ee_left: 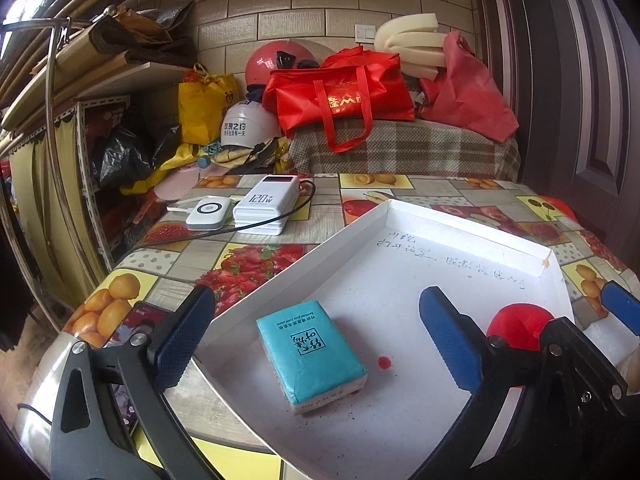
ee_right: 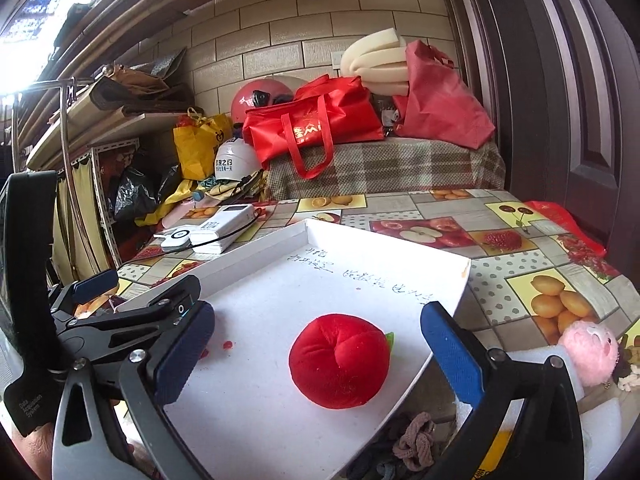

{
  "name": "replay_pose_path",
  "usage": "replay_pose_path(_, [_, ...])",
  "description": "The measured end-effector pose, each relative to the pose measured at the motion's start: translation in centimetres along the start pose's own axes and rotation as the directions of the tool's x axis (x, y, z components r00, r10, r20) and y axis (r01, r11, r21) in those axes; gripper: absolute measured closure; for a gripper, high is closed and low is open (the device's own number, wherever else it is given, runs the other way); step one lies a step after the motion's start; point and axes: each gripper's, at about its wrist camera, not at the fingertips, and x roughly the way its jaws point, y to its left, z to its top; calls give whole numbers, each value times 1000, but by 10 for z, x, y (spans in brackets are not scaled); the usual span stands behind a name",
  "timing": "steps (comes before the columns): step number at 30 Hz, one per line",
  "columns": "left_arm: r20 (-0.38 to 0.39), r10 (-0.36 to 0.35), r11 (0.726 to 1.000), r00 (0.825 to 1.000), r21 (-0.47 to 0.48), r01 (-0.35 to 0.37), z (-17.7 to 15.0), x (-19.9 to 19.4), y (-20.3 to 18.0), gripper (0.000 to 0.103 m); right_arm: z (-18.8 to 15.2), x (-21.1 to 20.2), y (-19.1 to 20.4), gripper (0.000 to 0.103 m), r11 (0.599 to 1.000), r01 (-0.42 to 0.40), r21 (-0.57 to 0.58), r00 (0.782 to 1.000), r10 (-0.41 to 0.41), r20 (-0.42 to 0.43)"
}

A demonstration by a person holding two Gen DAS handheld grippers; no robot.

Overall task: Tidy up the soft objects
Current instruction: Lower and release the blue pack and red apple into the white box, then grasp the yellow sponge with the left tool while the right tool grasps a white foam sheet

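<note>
1. While both tools hover above the white tray (ee_left: 280, 280), the left gripper (ee_left: 316, 340) is held spread wide around the teal tissue pack (ee_left: 312, 356), gripping nothing.
2. The right gripper (ee_right: 320, 352) is likewise spread, empty, with the red plush fruit (ee_right: 340, 360) resting in the tray between its fingers.
3. A pink plush toy (ee_right: 588, 352) is seen beside the tray on the fruit-print tablecloth (ee_right: 520, 248).

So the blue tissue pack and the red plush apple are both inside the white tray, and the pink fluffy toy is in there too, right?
Not quite. The pink fluffy toy lies outside the white tray, on the table to its right, as the right wrist view shows. The blue tissue pack and red plush apple are inside it.
</note>
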Motion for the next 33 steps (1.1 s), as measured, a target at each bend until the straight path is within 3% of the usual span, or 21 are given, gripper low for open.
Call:
replay_pose_path(6, [29,6,999,1000,-47,-5,0,-6,8,0,-2,-14,6,0,999,-16,-39,998,18,52])
replay_pose_path(21, [126,-33,999,991,-24,36,-5,-33,3,0,-24,-65,12,0,974,-178,-139,984,181,5])
replay_pose_path(28, [123,-119,993,985,26,117,-11,-50,-11,0,-26,-80,-21,0,989,-115,-92,993,116,13])
replay_pose_path(33, [56,-263,963,963,80,258,-23,-69,-31,0,-25,-102,-69,0,1000,0,-18,999,1,51])
